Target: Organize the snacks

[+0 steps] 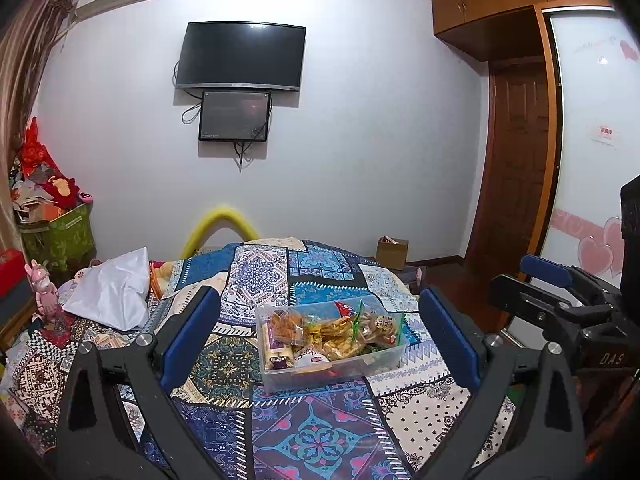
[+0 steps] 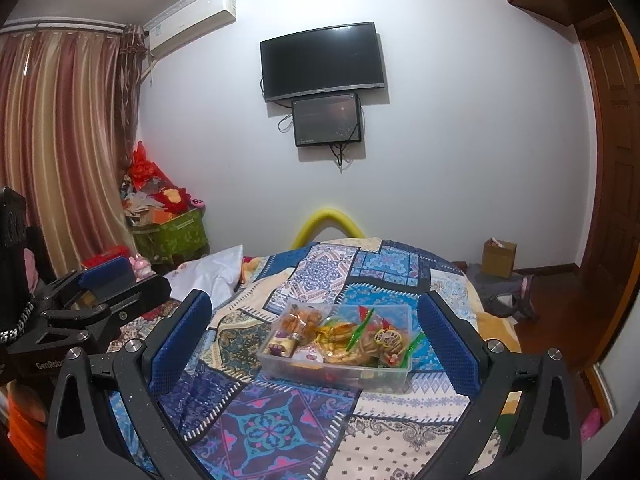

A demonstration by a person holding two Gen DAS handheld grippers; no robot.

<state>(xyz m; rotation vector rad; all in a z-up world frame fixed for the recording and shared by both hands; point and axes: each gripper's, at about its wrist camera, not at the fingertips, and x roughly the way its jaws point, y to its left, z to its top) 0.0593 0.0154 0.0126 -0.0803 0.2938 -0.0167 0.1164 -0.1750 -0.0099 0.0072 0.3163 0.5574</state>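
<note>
Snacks (image 1: 340,332) in crinkly, light, crushable wrappers fill a stiff clear bin (image 1: 384,360) on the patchwork bed (image 1: 320,440); both grippers' jaws gape wide, empty, so pinch packets by their edges.

Our right hand-held gripper (image 2: 314,342) hangs over the bed (image 2: 400,408) with its blue pads (image 2: 180,342) spread wide, nothing between them. Ahead we see a clear bin (image 2: 340,374) resting on the patchwork quilt (image 2: 264,428), filled with snacks (image 2: 344,336). At far left our left hand-held gripper (image 2: 108,276) shows, held apart from the bin. A TV (image 2: 322,60) hangs on the wall beyond.
</note>
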